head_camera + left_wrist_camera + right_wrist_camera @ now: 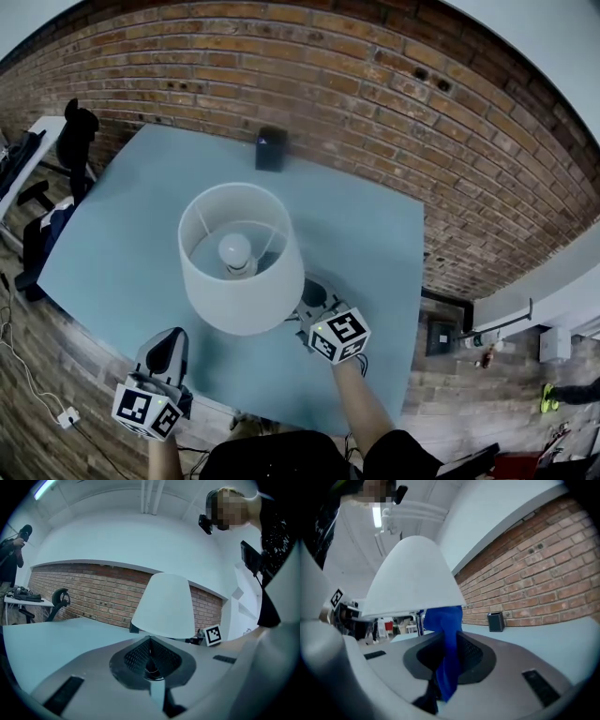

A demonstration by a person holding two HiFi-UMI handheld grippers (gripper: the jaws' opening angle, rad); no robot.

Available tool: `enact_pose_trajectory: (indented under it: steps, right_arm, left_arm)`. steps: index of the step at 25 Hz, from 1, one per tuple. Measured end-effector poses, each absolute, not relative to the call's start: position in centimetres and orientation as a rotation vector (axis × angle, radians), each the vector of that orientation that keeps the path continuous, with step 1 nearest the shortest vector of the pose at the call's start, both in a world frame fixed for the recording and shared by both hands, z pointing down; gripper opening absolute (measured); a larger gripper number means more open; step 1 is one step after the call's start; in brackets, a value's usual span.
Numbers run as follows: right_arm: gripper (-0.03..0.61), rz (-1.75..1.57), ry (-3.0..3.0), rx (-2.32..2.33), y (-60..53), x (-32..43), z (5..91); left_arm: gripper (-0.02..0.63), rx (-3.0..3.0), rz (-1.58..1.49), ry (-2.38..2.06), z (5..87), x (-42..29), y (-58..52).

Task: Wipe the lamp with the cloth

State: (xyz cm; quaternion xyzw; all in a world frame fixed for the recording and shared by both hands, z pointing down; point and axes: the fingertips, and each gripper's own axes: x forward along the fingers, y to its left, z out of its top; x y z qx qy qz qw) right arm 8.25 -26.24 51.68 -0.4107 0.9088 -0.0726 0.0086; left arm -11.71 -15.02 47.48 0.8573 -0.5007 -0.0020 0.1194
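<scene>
Right gripper view shows the blue cloth (446, 639) clamped between the jaws of your right gripper (319, 307). It stands up from them to the lower rim of the lamp (412, 578) shade. I cannot tell if the cloth already touches the rim. You hold it by one end, I think so that the free part can slide along the shade.

In the head view the lamp stands near the middle of the table (375, 244), and you look down into the shade onto the bulb (235, 249). The right gripper is just beside the shade at 4 o'clock from it. Your left gripper (169, 345) waits at 7 o'clock, a little apart from the shade, with its jaws together and nothing between them. It seems kept back, ready to steady the lamp if the wiping pushes it.

The table top is pale blue-grey, smooth and plain. A small black box (271, 148) stands at 12 o'clock from the lamp, near the far edge. Behind it runs a brick wall (394, 103), and an office chair (77, 141) is at 10 o'clock.
</scene>
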Motion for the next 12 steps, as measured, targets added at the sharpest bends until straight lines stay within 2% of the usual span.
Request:
enact_pose_trajectory:
  steps: [7,12]
  right_arm:
    - [0.06,-0.811,2.783,-0.558,-28.4,3.3,53.0]
    - [0.06,-0.857,3.106,-0.684,-28.5,1.8,58.5]
  left_arm:
    - [0.009,2.478,0.048,-1.482,48.0,-12.0,-14.3]
    - [0.009,2.48,0.032,-1.475,48.0,-11.9,-14.1]
